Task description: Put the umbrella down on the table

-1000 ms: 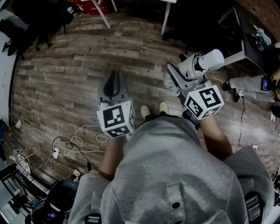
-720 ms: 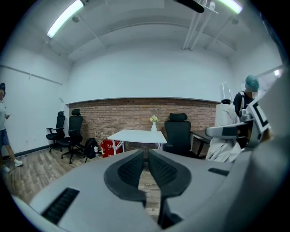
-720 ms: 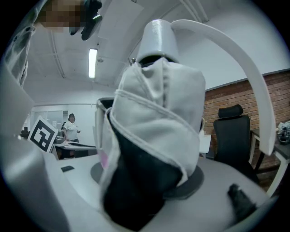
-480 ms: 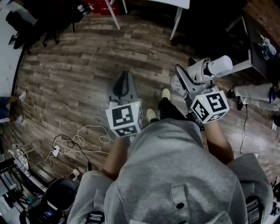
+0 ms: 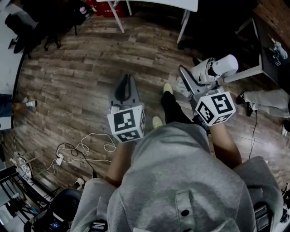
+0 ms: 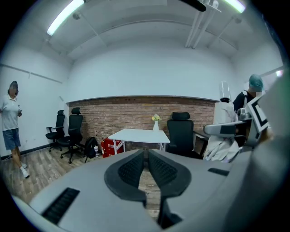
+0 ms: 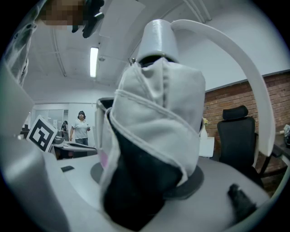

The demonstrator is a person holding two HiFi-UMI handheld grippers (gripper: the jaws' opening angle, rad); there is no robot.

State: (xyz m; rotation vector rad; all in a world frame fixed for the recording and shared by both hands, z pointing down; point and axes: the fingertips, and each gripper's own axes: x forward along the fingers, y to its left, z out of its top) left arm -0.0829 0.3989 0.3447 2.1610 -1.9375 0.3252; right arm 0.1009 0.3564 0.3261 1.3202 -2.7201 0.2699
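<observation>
A folded white and grey umbrella (image 5: 213, 69) with a white cylindrical handle sits in my right gripper (image 5: 191, 80), shut on its bundled fabric. In the right gripper view the umbrella (image 7: 154, 122) fills the picture between the jaws of the right gripper (image 7: 145, 179), and a white strap arcs over it. My left gripper (image 5: 125, 84) is held out beside it at about the same height, shut and empty; its pads (image 6: 136, 170) meet at the tips. A white table (image 6: 138, 134) stands ahead by the brick wall, its edge also at the head view's top (image 5: 154, 3).
White cables and a power strip (image 5: 81, 147) lie on the wood floor at left. Black office chairs (image 6: 70, 131) stand left of the table, another (image 6: 181, 133) to its right. A vase (image 6: 156, 123) stands on the table. A person (image 6: 10, 122) stands far left. A dark desk (image 5: 267, 45) is at right.
The person carrying the grippers has stepped forward across the floor, one foot now ahead. The white table has drawn nearer. Both grippers keep their pose and grip.
</observation>
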